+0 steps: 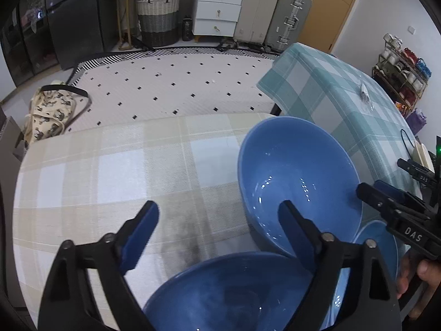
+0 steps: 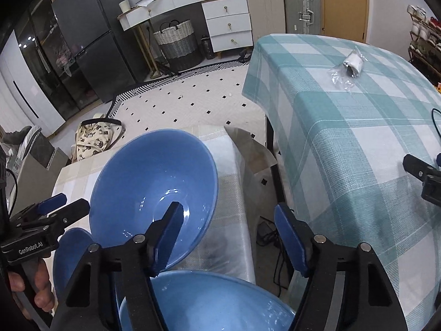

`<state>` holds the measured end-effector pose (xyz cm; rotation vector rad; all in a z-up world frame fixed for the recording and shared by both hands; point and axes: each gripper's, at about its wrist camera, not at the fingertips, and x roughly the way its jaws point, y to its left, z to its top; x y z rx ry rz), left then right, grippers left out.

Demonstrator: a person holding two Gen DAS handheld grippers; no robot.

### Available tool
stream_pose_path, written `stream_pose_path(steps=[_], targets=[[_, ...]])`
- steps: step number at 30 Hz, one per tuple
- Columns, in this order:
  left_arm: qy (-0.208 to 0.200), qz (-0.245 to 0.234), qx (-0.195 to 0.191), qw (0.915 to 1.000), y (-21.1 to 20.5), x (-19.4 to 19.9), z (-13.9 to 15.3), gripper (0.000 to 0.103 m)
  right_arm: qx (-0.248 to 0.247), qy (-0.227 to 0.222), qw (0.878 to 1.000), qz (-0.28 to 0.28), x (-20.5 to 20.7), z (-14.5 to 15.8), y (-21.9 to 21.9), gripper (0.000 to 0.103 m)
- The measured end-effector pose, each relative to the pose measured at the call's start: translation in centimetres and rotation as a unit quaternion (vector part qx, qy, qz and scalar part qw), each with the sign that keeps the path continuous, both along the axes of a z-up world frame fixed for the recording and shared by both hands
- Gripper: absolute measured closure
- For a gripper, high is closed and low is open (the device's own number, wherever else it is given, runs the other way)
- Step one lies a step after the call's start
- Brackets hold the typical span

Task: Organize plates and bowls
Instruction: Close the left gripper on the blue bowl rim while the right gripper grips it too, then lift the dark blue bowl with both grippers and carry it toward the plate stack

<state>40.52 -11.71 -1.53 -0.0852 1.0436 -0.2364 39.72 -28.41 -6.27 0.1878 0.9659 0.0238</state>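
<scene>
Both tongs, left (image 1: 219, 230) and right (image 2: 228, 230), hover released (fingers spread) over blue bowls (image 1: 297, 176).

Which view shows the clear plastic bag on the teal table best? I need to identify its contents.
The right wrist view: the plastic bag sits near and unobstructed, showing white and dark contents. In the left wrist view it is a small, distant glint.

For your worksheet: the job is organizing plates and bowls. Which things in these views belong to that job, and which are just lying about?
Job: tilted blue bowl; near blue bowl; small blue dish; left gripper; right gripper.

Lying about: plastic bag on teal cloth; tote bag; laundry basket; suitcases.
</scene>
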Motion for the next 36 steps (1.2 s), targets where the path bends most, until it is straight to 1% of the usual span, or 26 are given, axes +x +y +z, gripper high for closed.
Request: stream_pose_path(steps=[2,4,5,8,9,11,13,17,20,24,26,28,32,36], targets=[[0.007,-0.004,0.000,1.0000,-0.2,0.0,-0.4,0.034,-0.004,0.007,1.000,0.005,0.2,-0.5,0.3,0.038],[0.009,-0.006,-0.001,0.9999,-0.5,0.0,-0.8,0.041,-0.014,0.009,1.000,0.001,0.3,-0.8,0.6,0.040],[0.011,-0.006,-0.004,0.9999,-0.5,0.0,-0.9,0.042,-0.016,0.013,1.000,-0.001,0.4,-1.0,0.7,0.044],[0.014,-0.011,-0.004,0.9998,-0.9,0.0,-1.3,0.044,-0.017,0.017,1.000,0.003,0.5,-1.3,1.1,0.047],[0.013,-0.012,-0.003,0.9998,-1.0,0.0,-1.3,0.046,-0.019,0.018,1.000,0.003,0.5,-1.4,1.1,0.048],[0.016,-0.014,-0.006,0.9997,-1.2,0.1,-1.4,0.051,-0.018,0.021,1.000,0.005,0.6,-1.5,1.1,0.054],[0.016,-0.015,-0.009,0.9997,-1.3,0.1,-1.4,0.054,-0.016,0.020,1.000,0.005,0.7,-1.6,1.1,0.055],[0.013,-0.017,-0.017,0.9996,-1.3,0.1,-1.4,0.061,-0.016,0.021,1.000,0.012,0.5,-1.7,1.4,0.066],[0.015,-0.019,-0.027,0.9994,-1.4,0.1,-1.5,0.067,-0.018,0.017,1.000,0.018,0.5,-1.6,1.8,0.072],[0.011,-0.027,-0.029,0.9991,-1.7,0.0,-1.3,0.075,-0.021,0.014,0.999,0.025,0.5,-1.6,2.1,0.079],[0.009,-0.030,-0.033,0.9990,-1.8,-0.1,-1.3,0.079,-0.024,0.012,0.999,0.027,0.4,-1.6,2.4,0.085],[0.010,-0.031,-0.039,0.9987,-1.7,-0.1,-1.3,0.082,-0.031,0.009,0.999,0.029,0.4,-1.5,2.7,0.087],[0.005,-0.039,-0.033,0.9987,-2.0,-0.3,-1.1,0.087,-0.037,0.005,0.999,0.030,0.2,-1.5,2.9,0.087],[0.001,-0.038,-0.026,0.9989,-2.2,-0.4,-1.0,0.088,-0.039,0.005,0.999,0.031,0.0,-1.4,3.0,0.087]])
